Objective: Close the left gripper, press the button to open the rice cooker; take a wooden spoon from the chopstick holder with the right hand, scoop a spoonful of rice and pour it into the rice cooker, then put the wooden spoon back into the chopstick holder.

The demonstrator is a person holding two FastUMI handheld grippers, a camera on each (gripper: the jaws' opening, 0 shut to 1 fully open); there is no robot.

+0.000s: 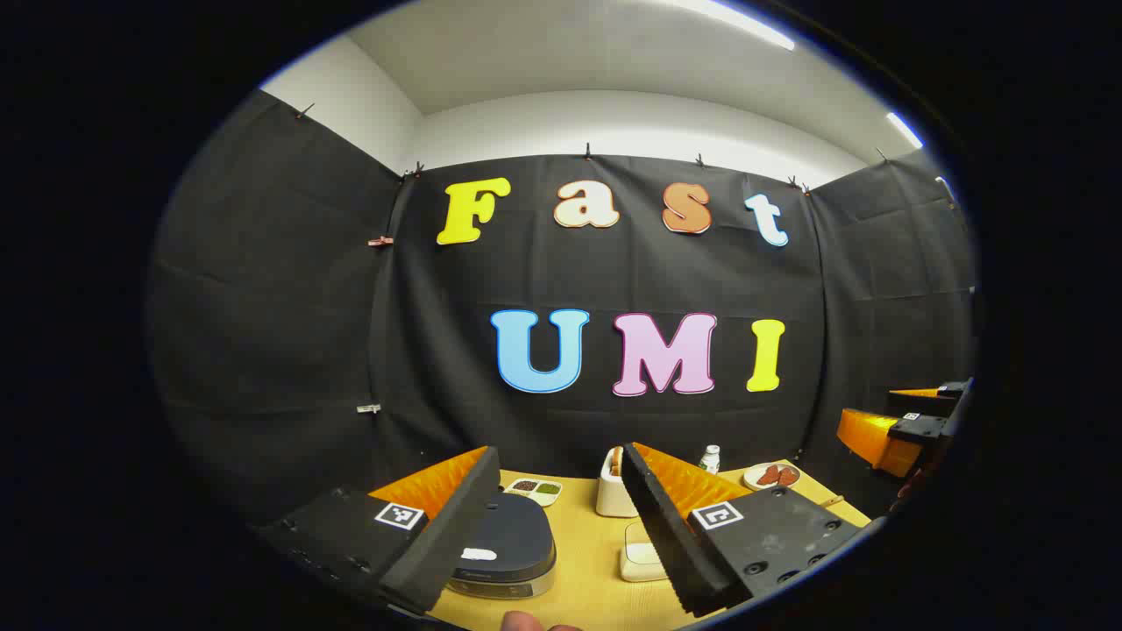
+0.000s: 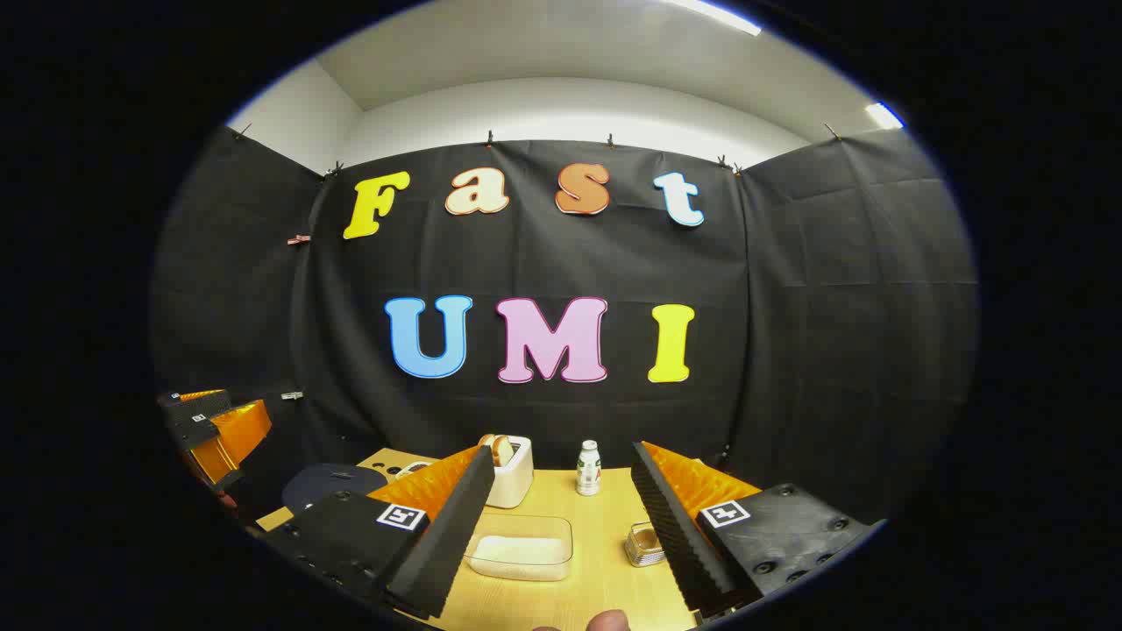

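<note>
In the left gripper view my left gripper (image 1: 557,456) is open and held above the table's near edge. The dark-lidded rice cooker (image 1: 513,543), lid down, sits just below its left finger, with a white button (image 1: 479,554) on the front. The white chopstick holder (image 1: 612,495) stands behind, a wooden spoon (image 1: 616,459) sticking out of it. A clear container of rice (image 1: 638,557) lies by the right finger. My right gripper (image 2: 561,451) is open too, above the rice container (image 2: 520,548); the chopstick holder (image 2: 513,478) with the spoon (image 2: 501,450) is beyond it.
The wooden table (image 1: 596,578) also carries a two-part dish of beans (image 1: 535,489), a small bottle (image 2: 589,467), a plate of red food (image 1: 771,476) and a small glass dish (image 2: 644,543). Black cloth walls close in the back and sides.
</note>
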